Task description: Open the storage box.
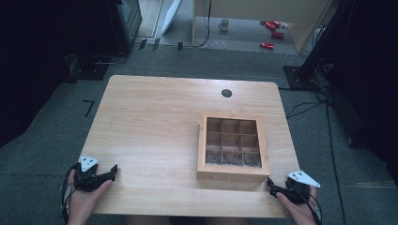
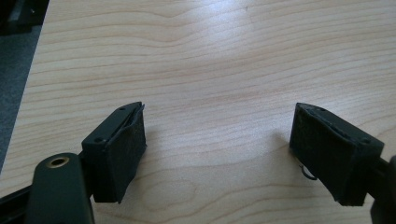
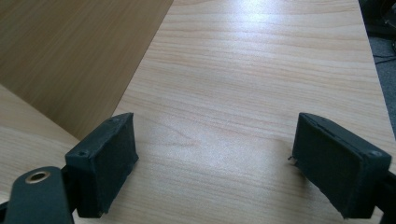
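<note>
At the near left corner of the tabletop (image 1: 155,117), the left claw (image 1: 111,172) rests low over the wood in the person's hand, jaws spread wide with nothing but bare grain between them; the left gripper view shows both black pads (image 2: 122,154) clear of anything.

Moving right, the wooden box (image 1: 233,174) sits right of centre, close to the near edge. It is an open tray split into 9 compartments, 3 by 3. The front row looks darker, perhaps holding something grey, but I cannot tell what.

Further right, the right claw (image 1: 273,185) sits at the near right corner, just beside the box's front right corner. Its jaws are also apart and empty, with plain tabletop between the pads (image 3: 107,161), and the box's side wall (image 3: 70,56) rises at the left of the right gripper view.

The box seems the thing to be handled, and the risk lies in that. It is wide, so 1 claw gripping a thin wall could tilt it or let it slip. The left claw is well apart from it, so a push from the right alone would likely slide it leftward rather than steady it. Any loose contents in the front row could shift if it tips.
</note>
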`<action>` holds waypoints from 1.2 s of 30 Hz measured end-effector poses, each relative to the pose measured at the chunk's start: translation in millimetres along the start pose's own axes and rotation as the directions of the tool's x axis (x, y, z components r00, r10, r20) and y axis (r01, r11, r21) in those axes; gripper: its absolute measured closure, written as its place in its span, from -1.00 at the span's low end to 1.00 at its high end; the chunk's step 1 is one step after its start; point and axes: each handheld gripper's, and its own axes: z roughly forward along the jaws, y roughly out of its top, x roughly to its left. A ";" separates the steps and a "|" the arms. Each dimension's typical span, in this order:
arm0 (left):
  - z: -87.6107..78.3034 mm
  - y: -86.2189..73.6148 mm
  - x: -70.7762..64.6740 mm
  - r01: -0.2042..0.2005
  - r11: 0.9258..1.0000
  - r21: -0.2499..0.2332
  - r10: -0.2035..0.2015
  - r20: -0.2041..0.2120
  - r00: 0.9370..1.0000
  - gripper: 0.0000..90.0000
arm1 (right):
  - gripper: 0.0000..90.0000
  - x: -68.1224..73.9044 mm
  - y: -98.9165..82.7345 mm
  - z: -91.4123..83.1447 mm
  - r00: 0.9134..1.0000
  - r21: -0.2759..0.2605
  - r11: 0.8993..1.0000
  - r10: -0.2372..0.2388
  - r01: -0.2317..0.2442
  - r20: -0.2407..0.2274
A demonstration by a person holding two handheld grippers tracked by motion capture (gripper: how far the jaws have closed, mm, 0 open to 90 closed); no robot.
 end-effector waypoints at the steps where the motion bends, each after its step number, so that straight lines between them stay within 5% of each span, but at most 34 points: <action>1: -0.6 0.2 -1.1 -0.005 1.000 -0.003 0.005 -0.011 1.000 -0.60 | -0.70 0.1 0.0 0.0 1.000 0.000 1.000 0.001 -0.001 0.000; 3: -1.8 0.6 -2.7 -0.014 1.000 -0.004 0.014 -0.023 1.000 -0.59 | -0.70 0.0 0.0 0.0 1.000 0.000 1.000 0.000 0.000 0.000; 6: -4.2 3.9 -4.3 0.047 0.999 -0.018 -0.046 0.049 0.998 -0.59 | -0.70 0.0 0.0 0.0 1.000 0.000 1.000 0.000 0.000 0.000; 12: -11.6 13.3 -22.6 0.048 0.997 -0.053 -0.043 0.102 0.994 -0.58 | -0.70 0.0 -0.3 -0.2 1.000 -0.001 1.000 -0.001 0.001 -0.001; 20: -19.3 23.7 -53.7 0.037 0.994 -0.106 -0.017 0.183 0.983 -0.54 | -0.70 -0.1 -0.3 -0.2 1.000 -0.003 1.000 -0.003 0.003 -0.001; 28: -21.5 33.2 -91.4 -0.017 0.992 -0.128 0.049 0.250 0.967 -0.52 | -0.69 0.5 -1.3 -0.9 1.000 -0.008 1.000 -0.009 0.009 -0.004; 36: -22.8 34.2 -111.8 -0.039 0.990 -0.133 0.076 0.287 0.955 -0.50 | -0.66 2.0 -1.1 -2.1 1.000 0.000 1.000 -0.017 0.017 -0.014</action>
